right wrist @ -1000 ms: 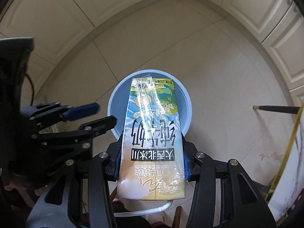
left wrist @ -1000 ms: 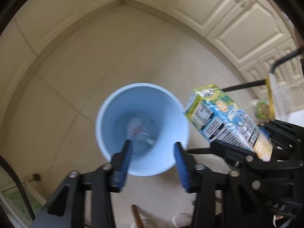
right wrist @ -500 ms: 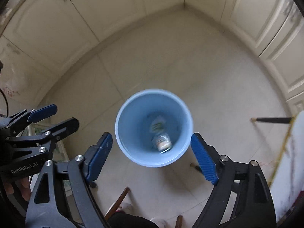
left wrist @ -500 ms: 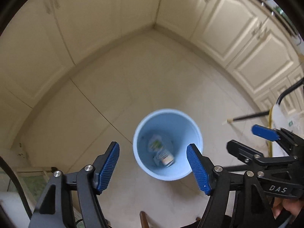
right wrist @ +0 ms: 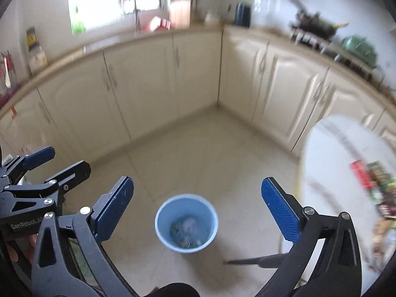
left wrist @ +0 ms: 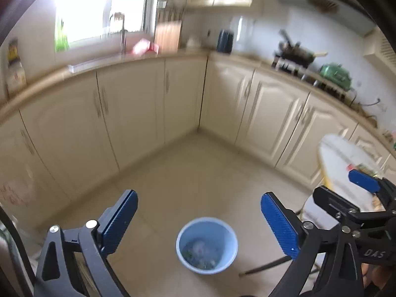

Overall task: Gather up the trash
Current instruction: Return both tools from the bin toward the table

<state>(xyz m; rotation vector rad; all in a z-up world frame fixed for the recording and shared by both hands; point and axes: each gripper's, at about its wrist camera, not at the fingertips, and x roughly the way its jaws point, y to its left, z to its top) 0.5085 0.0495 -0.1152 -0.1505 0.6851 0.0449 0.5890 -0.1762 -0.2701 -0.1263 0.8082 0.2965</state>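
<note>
A light blue bin stands on the tiled floor far below both grippers. Crumpled trash lies at its bottom, blurred. My left gripper hangs high over the bin, its jaws opening wide with nothing between them. My right gripper does the same, also holding nothing. Each shows in the other's view: the right gripper at the right edge, the left gripper at the left edge. More packets lie on a white round table.
Cream cupboards line the corner under a worktop with a tap, a dark kettle and a hob with pans. The white table stands right of the bin, a dark leg slanting near it.
The right gripper let go of the milk carton, which dropped into the bin. Both grippers opened wide, rose well above the bin and tilted up, bringing cupboards and worktop into view.
</note>
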